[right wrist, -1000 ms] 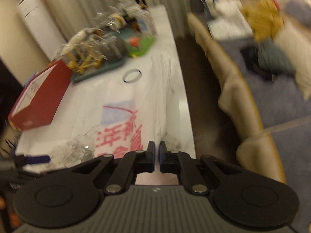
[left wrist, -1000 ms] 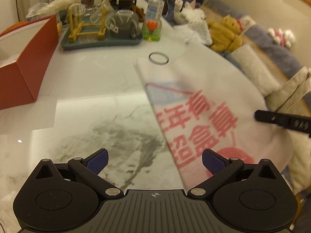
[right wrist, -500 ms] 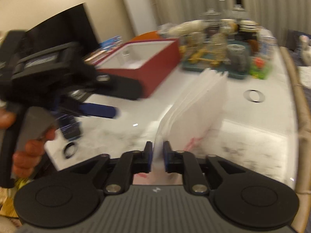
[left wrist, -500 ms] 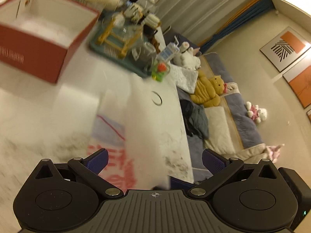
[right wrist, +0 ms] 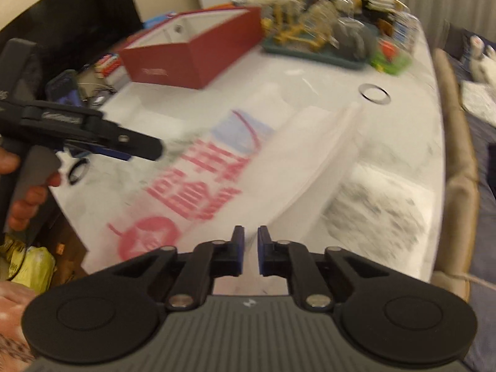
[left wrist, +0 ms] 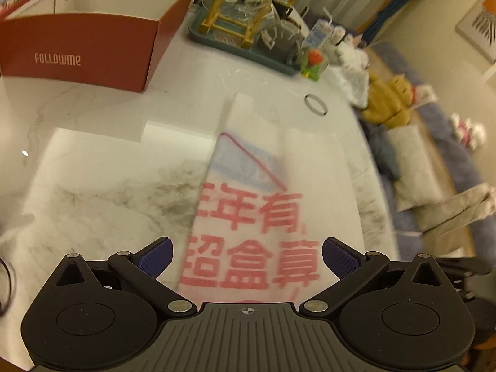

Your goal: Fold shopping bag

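Left wrist view only: sofa (left wrist: 415, 161) with soft toys beside the table.
Right wrist view only: a hand (right wrist: 18, 183) holding the left gripper (right wrist: 145, 150).
Surroundings: red box (left wrist: 83, 31), tray of glassware (left wrist: 245, 28), metal ring (left wrist: 315, 104) on the marble table (left wrist: 93, 186); none obstruct.
Shopping bag (left wrist: 257, 210): flat on the table, one side folded over.
Left gripper: jaws wide, above the bag's print, not gripping.
Right gripper (right wrist: 250, 249): jaws narrow and closing; bag edge beyond the tips, contact unclear.
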Available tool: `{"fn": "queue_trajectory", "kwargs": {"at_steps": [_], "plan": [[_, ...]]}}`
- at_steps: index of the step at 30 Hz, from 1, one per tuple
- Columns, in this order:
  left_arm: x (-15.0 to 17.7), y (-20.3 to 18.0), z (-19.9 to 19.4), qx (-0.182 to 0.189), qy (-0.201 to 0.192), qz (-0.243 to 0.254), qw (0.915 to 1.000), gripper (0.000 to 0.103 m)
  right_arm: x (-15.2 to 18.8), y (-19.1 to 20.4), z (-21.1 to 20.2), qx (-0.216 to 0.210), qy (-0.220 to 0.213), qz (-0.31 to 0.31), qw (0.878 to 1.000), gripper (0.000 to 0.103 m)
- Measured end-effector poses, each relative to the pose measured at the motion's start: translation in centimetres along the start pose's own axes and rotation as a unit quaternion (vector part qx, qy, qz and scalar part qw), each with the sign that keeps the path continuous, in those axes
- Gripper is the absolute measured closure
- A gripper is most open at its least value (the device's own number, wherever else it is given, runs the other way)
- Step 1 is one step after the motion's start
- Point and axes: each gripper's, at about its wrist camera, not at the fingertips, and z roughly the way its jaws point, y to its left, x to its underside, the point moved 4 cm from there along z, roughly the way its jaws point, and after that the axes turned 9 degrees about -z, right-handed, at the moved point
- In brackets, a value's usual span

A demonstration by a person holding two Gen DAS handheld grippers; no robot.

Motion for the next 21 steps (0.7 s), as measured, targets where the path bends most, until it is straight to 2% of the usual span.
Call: {"fn": "queue_trajectory", "kwargs": {"at_steps": [1,3,4,5,8,9,11,12,14,17,21], "plan": [[0.1,-0.5,0.8,-0.03,-0.004,0.031,0.9991,0.0,0.2,-0.6,0.1,-0.003,-0.002,0.019,1.0,0.092],[0.3,-1.3,2.2,-0.06,-0.001,0.076,0.9953,0.0,0.4,-1.5,0.2,-0.006,-0.009,0.051,0.999,0.08],[0.4,-1.7,2.9,-0.07,0.002,0.097,0.9928,0.0,0.5,-1.8,0.2,-0.006,-0.014,0.059,0.998,0.063],[0.5,-2.1,3.5,-0.08,0.005,0.116,0.9901,0.0,0.5,-2.0,0.3,-0.004,-0.019,0.061,0.998,0.052],[1.0,-2.5,4.7,-0.078,0.028,0.128,0.9883,0.0,0.3,-2.6,1.9,0.018,-0.013,0.071,0.997,0.051],[1.2,-2.6,4.9,-0.075,0.029,0.128,0.9885,0.0,0.4,-2.8,2.6,0.015,-0.008,0.08,0.997,0.052],[1.6,-2.9,5.0,-0.079,0.027,0.149,0.9853,0.0,0.7,-2.9,3.9,0.021,0.005,0.091,0.996,0.078],[1.8,-3.1,5.0,-0.079,0.027,0.158,0.9838,0.0,1.0,-3.0,4.6,0.027,0.012,0.095,0.995,0.083],[1.9,-3.4,4.9,-0.061,0.028,0.157,0.9852,0.0,1.2,-2.8,4.6,0.031,0.013,0.098,0.995,0.103],[2.0,-5.0,5.1,-0.02,0.033,0.156,0.987,0.0,1.1,-2.6,2.9,0.038,-0.018,0.092,0.995,0.103],[2.2,-9.5,6.8,0.034,0.035,0.184,0.9817,0.0,0.4,-4.3,-0.2,0.041,-0.055,0.123,0.99,0.103]]}}
